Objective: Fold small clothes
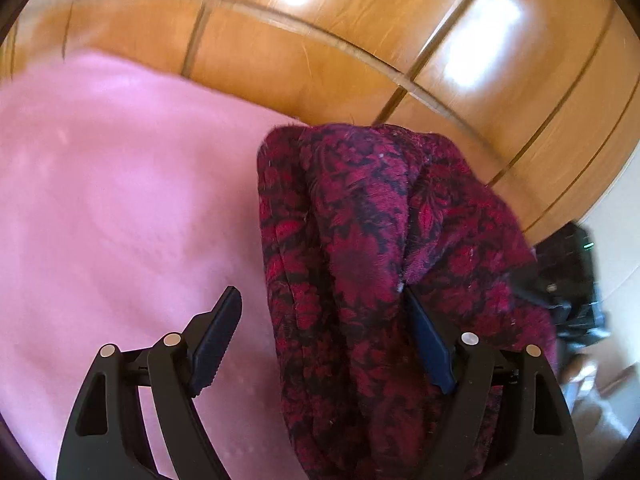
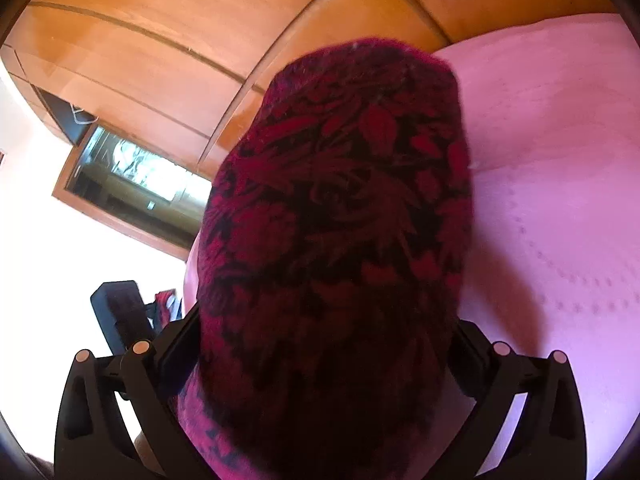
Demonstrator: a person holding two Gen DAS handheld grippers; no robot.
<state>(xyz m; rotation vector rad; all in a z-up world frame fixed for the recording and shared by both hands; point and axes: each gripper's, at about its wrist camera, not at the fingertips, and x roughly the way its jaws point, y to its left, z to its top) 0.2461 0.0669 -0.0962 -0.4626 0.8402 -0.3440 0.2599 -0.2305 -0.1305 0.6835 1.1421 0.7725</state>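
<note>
A dark red and black floral garment (image 1: 360, 240) lies bunched over a pink bedspread (image 1: 120, 200). My left gripper (image 1: 320, 320) is open; the cloth drapes between its fingers and over the right fingertip (image 1: 428, 344), while the left fingertip (image 1: 220, 336) is bare. In the right wrist view the same garment (image 2: 340, 220) is heaped over my right gripper (image 2: 324, 344) and hides both fingertips. Its finger bases stand wide apart, so it is open with the cloth resting on it. The right gripper also shows at the right edge of the left wrist view (image 1: 568, 280).
Wooden wardrobe panels (image 1: 360, 40) stand behind the bed. The pink bedspread (image 2: 540, 200) fills the right of the right wrist view. A dark framed opening (image 2: 132, 184) and a bright white wall sit at left, with a black device (image 2: 120, 312) below.
</note>
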